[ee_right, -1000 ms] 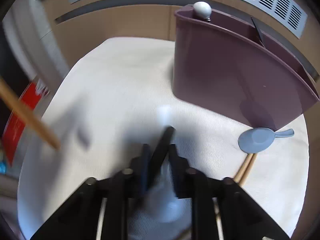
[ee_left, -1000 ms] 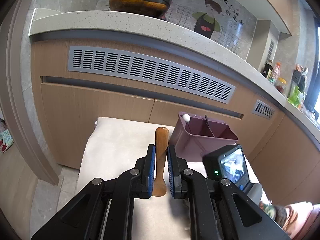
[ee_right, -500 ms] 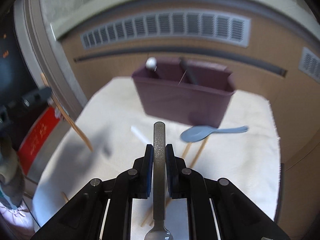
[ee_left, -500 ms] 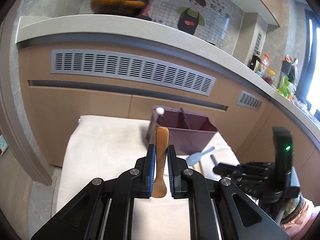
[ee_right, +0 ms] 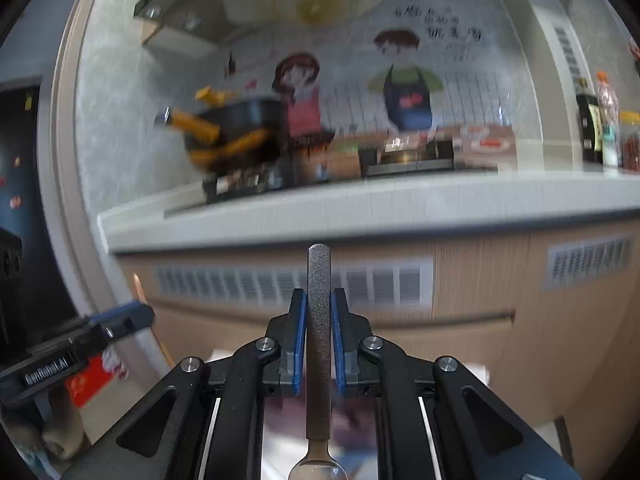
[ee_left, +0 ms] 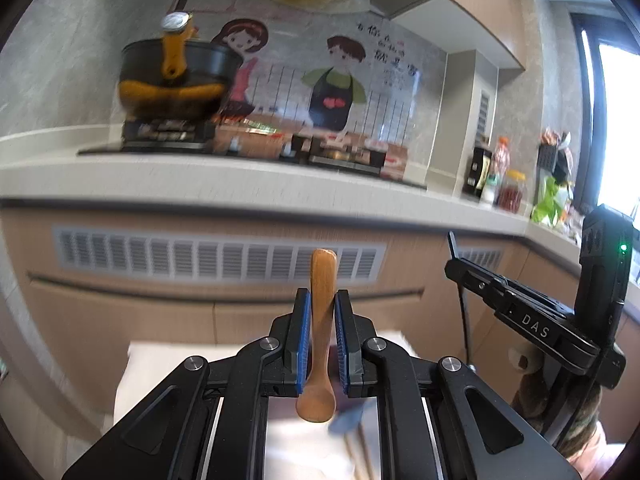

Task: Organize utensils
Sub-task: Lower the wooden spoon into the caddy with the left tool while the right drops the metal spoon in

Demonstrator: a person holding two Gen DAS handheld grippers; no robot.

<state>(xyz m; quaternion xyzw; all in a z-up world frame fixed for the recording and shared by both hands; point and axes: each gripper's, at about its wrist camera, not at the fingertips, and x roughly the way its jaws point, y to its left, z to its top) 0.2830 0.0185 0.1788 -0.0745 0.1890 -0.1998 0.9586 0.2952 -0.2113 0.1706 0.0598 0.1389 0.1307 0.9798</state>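
Wooden spoon point(ee_left: 320, 320) clamped handle-up in left gripper point(ee_left: 321, 336), metal spoon point(ee_right: 319, 336) likewise in right gripper point(ee_right: 319, 336); both lifted, neither stowed, so mid-task. Organizer isn't visible now. Counter edge point(ee_left: 240, 196) ahead at jaw height; open air between, cloth-covered table point(ee_left: 160, 364) below.

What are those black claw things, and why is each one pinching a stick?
They are grabbing tools that a person holds, one in each hand, each with a small camera looking along its two fingers. That gives two pictures. In the left camera's picture, the left gripper is shut on a wooden spoon, handle pointing away. The right tool shows at that picture's right edge. In the other picture, the right gripper is shut on a metal spoon with a rough grey handle. Ahead is a kitchen counter with a black and orange pot. Below the left gripper is a table with a white cloth.
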